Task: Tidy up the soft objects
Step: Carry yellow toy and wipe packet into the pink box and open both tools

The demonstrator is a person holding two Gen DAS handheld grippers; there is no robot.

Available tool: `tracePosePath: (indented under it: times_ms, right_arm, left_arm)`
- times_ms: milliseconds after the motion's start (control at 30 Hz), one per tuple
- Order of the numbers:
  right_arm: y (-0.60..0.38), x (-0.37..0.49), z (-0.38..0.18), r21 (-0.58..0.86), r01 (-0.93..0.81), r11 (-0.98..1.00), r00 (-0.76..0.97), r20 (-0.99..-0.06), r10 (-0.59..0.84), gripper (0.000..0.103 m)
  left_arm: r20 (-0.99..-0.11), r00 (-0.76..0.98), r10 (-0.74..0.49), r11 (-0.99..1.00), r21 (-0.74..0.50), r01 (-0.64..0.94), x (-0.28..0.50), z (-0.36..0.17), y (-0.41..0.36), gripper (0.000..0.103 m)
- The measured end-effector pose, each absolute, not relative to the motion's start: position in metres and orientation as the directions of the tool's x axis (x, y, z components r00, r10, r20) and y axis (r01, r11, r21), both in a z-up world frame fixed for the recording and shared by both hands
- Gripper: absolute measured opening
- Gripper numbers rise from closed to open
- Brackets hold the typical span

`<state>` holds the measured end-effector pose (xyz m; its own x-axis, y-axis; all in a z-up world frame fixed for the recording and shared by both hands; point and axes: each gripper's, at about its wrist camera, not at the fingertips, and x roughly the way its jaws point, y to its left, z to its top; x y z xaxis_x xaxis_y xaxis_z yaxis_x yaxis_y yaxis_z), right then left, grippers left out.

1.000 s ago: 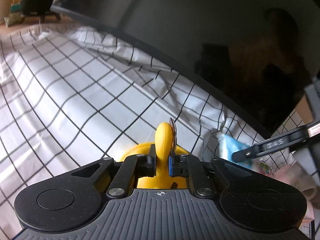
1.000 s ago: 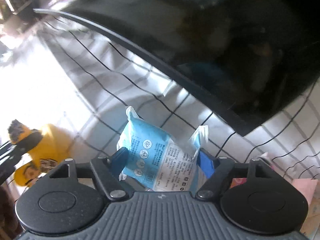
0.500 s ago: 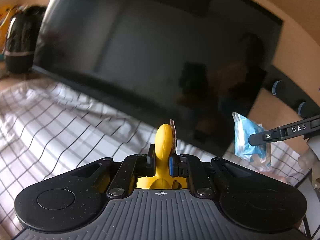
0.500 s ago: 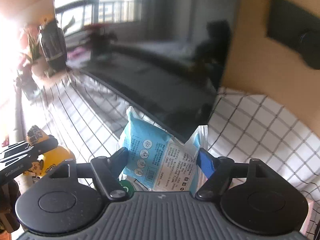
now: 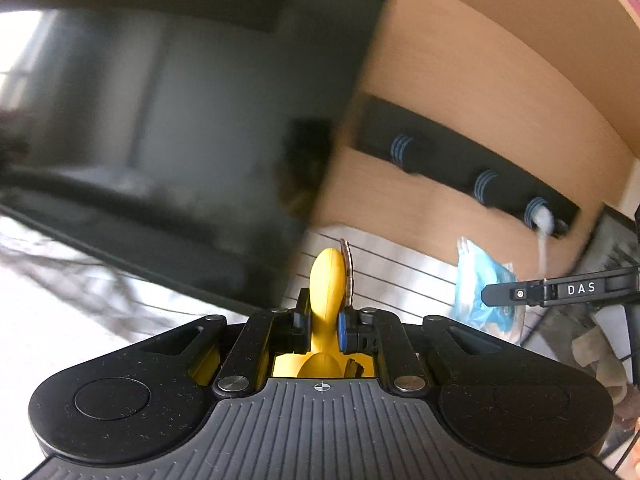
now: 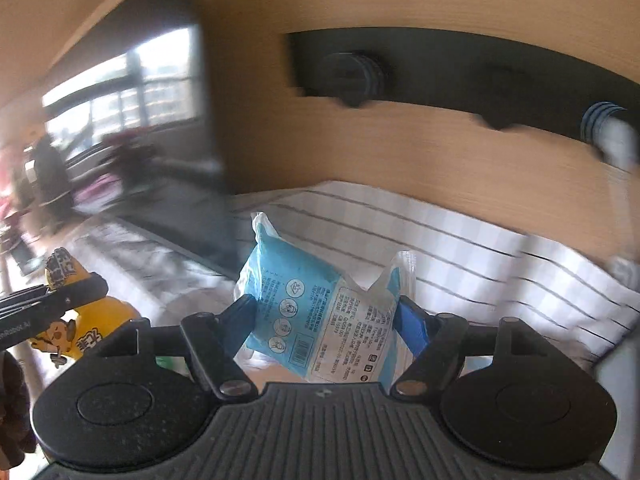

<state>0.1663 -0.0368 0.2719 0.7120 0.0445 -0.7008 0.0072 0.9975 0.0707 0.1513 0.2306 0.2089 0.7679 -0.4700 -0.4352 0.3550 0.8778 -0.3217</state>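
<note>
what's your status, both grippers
Left gripper shut on yellow plush toy. Right gripper shut on blue plastic packet. Both held above checked cloth; nothing blocking.

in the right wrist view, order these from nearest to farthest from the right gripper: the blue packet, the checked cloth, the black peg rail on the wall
1. blue packet, clamped in the right gripper.
2. checked cloth, spread beyond and below.
3. black peg rail, up on the wall behind.

My wrist cameras sit close behind each tong, facing the wooden wall (image 5: pixel 460 92); both share the checked cloth (image 6: pixel 460 248).
</note>
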Motion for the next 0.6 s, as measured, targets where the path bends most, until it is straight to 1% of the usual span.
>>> tracePosePath:
  times_ms: [167, 300, 467, 567, 600]
  right_arm:
    - [-0.103, 0.137, 0.264, 0.072, 0.152, 0.986, 0.717, -0.694, -0.060, 0.075]
    - [-0.140, 0.117, 0.255, 0.086, 0.244, 0.966, 0.729, -0.674, -0.124, 0.075]
    - [-0.176, 0.105, 0.230, 0.167, 0.297, 0.940, 0.723, -0.683, -0.107, 0.076]
    - [-0.190, 0.108, 0.219, 0.209, 0.313, 0.927, 0.714, -0.696, -0.084, 0.076]
    - [-0.193, 0.112, 0.215, 0.214, 0.314, 0.925, 0.711, -0.699, -0.079, 0.076]
  left_arm:
    - [-0.465, 0.668, -0.581, 0.814, -0.354, 0.461, 0.165, 0.193, 0.151, 0.014]
    - [-0.507, 0.578, -0.640, 0.767, -0.380, 0.517, 0.175, 0.180, 0.087, 0.014]
    - [-0.565, 0.477, -0.673, 0.732, -0.420, 0.536, 0.184, 0.149, 0.022, 0.015]
    - [-0.565, 0.466, -0.681, 0.729, -0.463, 0.504, 0.187, 0.121, -0.007, 0.015]
    - [-0.579, 0.453, -0.678, 0.732, -0.478, 0.485, 0.189, 0.110, -0.014, 0.015]
